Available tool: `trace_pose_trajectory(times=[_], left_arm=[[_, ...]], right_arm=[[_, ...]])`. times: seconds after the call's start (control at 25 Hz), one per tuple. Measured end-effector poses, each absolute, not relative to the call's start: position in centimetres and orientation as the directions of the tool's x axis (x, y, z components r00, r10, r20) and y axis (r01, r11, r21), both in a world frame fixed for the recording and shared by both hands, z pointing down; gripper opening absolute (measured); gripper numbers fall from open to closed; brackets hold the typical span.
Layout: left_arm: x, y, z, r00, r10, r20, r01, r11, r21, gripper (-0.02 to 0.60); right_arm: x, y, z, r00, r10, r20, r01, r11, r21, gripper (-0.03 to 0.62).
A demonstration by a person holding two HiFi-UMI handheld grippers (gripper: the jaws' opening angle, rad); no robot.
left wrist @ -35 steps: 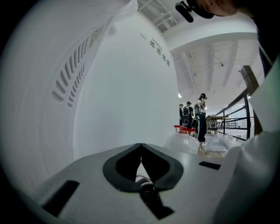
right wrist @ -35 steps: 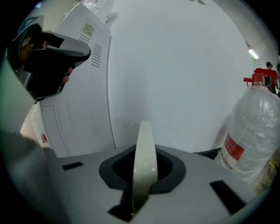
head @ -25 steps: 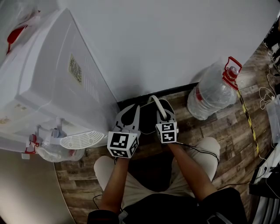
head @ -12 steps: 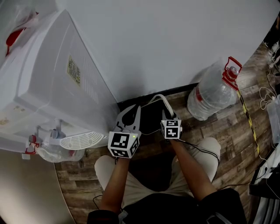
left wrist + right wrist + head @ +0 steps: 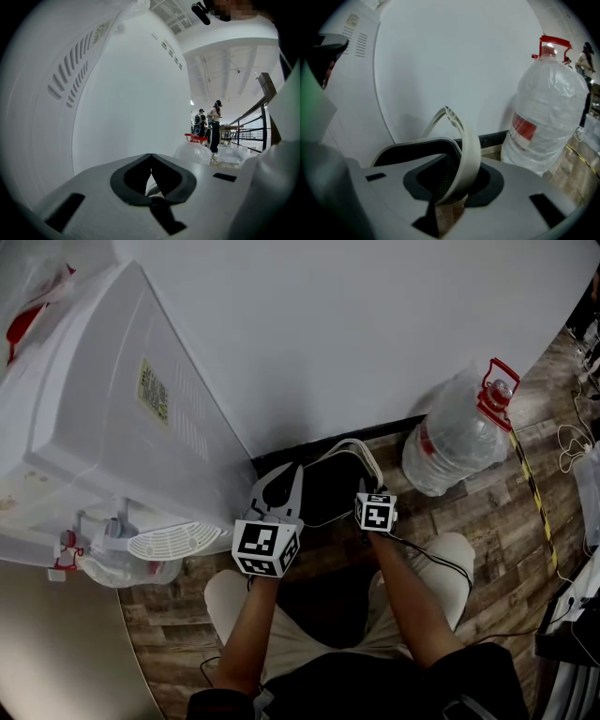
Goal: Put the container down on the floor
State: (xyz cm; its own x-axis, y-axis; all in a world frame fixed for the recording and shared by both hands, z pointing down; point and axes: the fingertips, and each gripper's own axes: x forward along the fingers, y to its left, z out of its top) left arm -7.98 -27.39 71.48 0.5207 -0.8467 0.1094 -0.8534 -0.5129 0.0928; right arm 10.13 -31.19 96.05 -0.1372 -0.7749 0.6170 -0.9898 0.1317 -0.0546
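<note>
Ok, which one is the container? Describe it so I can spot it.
Follow the white wall down to its dark baseboard. Between the white appliance and the big clear water jug sits the container: the only dark thing there, with a pale looped handle.

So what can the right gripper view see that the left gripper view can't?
Only the right gripper view shows the black container and its beige handle between the fingers of the right gripper. Only the left gripper view shows the shut left gripper and a dark railing. Both show the white wall, the white appliance and the big water bottle.
</note>
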Motion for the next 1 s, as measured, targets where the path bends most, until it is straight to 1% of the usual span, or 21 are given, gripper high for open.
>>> trace_pose_trajectory(times=[0.44,0.68,1.0], left_arm=[[-8.1,-27.4,71.8,0.52,-0.847,0.111,-0.854,-0.511,0.1,0.018],[-8.0,-27.4,71.9,0.522,-0.845,0.113,-0.852,-0.513,0.102,0.018],[-7.9,-27.4,72.2,0.527,-0.843,0.111,-0.849,-0.516,0.112,0.018]], right_arm=[[11.4,-30.7,98.0,-0.098,-0.735,0.671,-0.995,0.063,-0.077,0.094],[12.9,-29.9,99.2,-0.045,-0.688,0.724,-0.996,-0.021,-0.082,0.11],[13.7,-28.5,101.3,-0.062,-0.603,0.795,-0.983,-0.102,-0.154,0.161]])
